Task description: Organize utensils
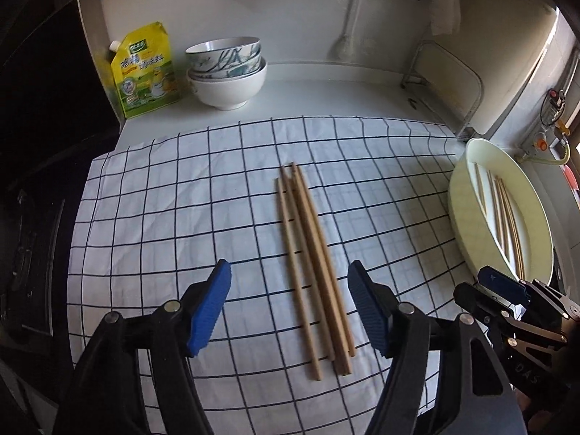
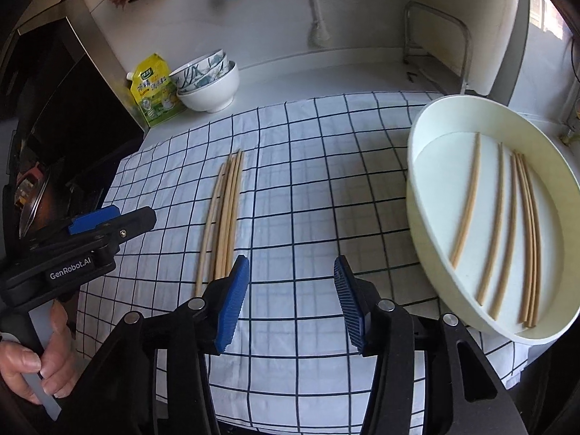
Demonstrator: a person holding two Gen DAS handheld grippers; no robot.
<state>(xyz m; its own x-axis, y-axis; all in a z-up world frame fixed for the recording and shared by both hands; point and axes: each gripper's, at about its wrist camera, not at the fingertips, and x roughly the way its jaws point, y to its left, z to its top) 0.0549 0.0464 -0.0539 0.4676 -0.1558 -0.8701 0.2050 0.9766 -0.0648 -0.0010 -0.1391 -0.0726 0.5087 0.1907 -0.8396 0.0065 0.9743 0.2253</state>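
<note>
Several wooden chopsticks (image 1: pixel 311 257) lie side by side on a white checked cloth (image 1: pixel 181 195); they also show in the right wrist view (image 2: pixel 223 217). My left gripper (image 1: pixel 290 308) is open and empty, its blue pads either side of the chopsticks' near ends, above them. My right gripper (image 2: pixel 291 301) is open and empty over the cloth, between the chopsticks and a cream oval tray (image 2: pixel 417 188). Several chopsticks (image 2: pixel 507 232) lie in the tray. The tray also shows at the right of the left wrist view (image 1: pixel 460 214).
Stacked bowls (image 1: pixel 228 69) and a yellow pouch (image 1: pixel 145 72) stand at the back left of the counter. A metal rack (image 2: pixel 435 36) stands at the back right. A dark stove area (image 2: pixel 54 137) lies to the left.
</note>
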